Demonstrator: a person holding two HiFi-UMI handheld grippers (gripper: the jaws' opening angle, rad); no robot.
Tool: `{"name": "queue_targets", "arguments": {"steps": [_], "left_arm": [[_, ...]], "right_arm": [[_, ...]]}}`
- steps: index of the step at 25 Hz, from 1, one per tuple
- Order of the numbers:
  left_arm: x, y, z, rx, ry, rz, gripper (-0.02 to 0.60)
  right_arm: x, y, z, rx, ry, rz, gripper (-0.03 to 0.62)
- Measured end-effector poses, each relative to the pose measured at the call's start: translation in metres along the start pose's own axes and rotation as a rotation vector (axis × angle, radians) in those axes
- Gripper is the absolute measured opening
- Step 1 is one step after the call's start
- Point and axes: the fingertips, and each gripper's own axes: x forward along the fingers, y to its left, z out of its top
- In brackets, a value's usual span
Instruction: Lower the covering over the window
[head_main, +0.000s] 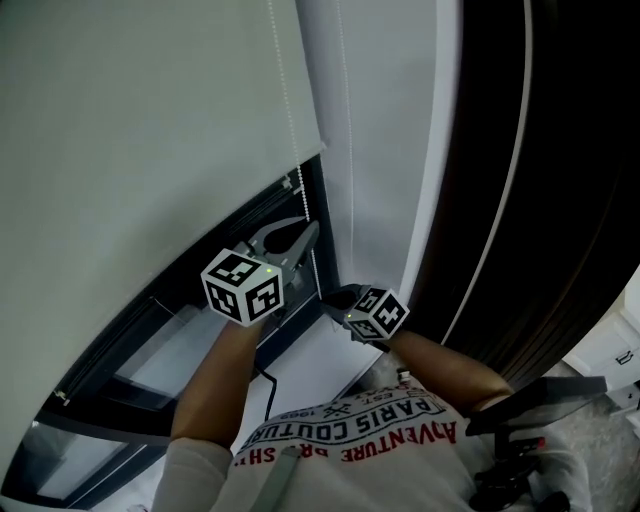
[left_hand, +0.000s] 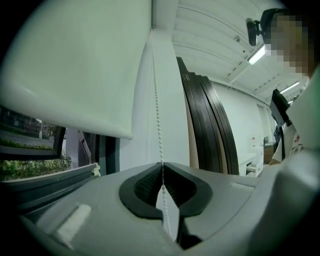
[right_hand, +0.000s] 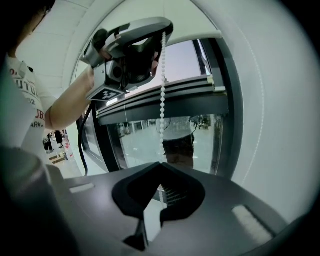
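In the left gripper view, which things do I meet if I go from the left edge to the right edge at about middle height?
roller blind → bead chain → dark vertical panels → person's white sleeve

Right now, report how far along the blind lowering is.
Done: the roller blind is partly down, its bottom edge above the uncovered window pane. In hand: the left gripper and the right gripper are both shut on the bead chain, left above right. Still to do: pull until the pane is covered.
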Motion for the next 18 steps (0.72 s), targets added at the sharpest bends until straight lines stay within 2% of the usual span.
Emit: {"name": "queue_targets", "arguments": {"steps": [11, 18], "left_arm": [[0.005, -0.010, -0.107, -0.073, 0.193, 0.000, 0.012], [0.003, -0.007, -0.140, -0.117, 0.214, 0.027, 0.014]], "right_arm": [[0.014, 0.004, -0.104, 0.101, 0.220, 0.014, 0.006], [0.019, 0.004, -0.136, 0.134, 0.286, 0.005, 0.006]]}}
